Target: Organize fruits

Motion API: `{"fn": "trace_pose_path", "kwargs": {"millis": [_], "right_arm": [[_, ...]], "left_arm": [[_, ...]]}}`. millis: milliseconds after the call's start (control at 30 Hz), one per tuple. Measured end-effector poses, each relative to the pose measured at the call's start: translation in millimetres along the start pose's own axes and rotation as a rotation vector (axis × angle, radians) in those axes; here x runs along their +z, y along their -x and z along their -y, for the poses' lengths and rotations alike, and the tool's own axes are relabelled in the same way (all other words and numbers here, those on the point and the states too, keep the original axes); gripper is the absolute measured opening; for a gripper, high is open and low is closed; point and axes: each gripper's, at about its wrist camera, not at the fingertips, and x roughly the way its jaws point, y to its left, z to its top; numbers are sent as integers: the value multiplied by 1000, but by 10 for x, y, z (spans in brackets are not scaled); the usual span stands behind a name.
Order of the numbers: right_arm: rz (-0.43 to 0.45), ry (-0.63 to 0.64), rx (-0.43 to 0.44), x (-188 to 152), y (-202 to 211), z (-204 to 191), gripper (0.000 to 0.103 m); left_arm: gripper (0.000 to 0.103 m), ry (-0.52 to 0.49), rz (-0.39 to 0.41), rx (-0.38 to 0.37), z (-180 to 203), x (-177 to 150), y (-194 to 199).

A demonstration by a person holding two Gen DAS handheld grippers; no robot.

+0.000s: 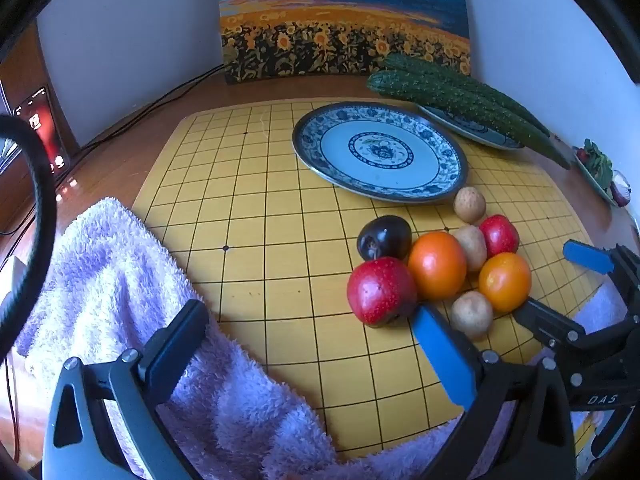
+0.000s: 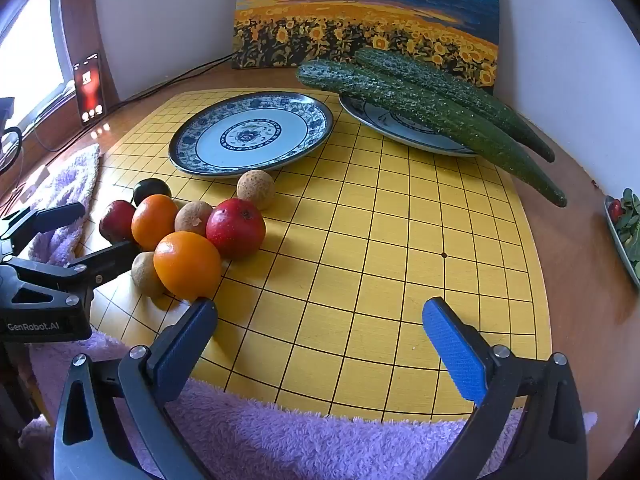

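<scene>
A cluster of fruit lies on the yellow grid board (image 1: 260,200): two red apples (image 1: 380,290) (image 2: 236,227), two oranges (image 1: 437,265) (image 2: 187,264), a dark plum (image 1: 384,237) and several small tan fruits (image 1: 471,314). An empty blue-and-white plate (image 1: 380,152) (image 2: 250,136) sits behind them. My left gripper (image 1: 316,344) is open and empty, just left of the cluster, its right finger beside the near apple. My right gripper (image 2: 320,344) is open and empty, to the right of the fruit; it shows in the left wrist view (image 1: 560,284).
A second plate (image 2: 400,128) holds cucumbers (image 2: 432,108) at the back right. A purple towel (image 1: 120,300) lies along the board's left and near edges. A sunflower painting (image 1: 344,20) leans on the wall. A phone (image 2: 90,88) stands at the left. A salad dish (image 2: 626,232) sits far right.
</scene>
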Motion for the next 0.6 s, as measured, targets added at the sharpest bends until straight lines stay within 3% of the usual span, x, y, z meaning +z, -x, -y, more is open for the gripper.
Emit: {"fn": "trace_pose_path", "kwargs": {"millis": [600], "right_arm": [[-1, 0, 0, 1, -3, 1, 103]], "left_arm": [[103, -7, 0, -9, -52, -45, -5]]}}
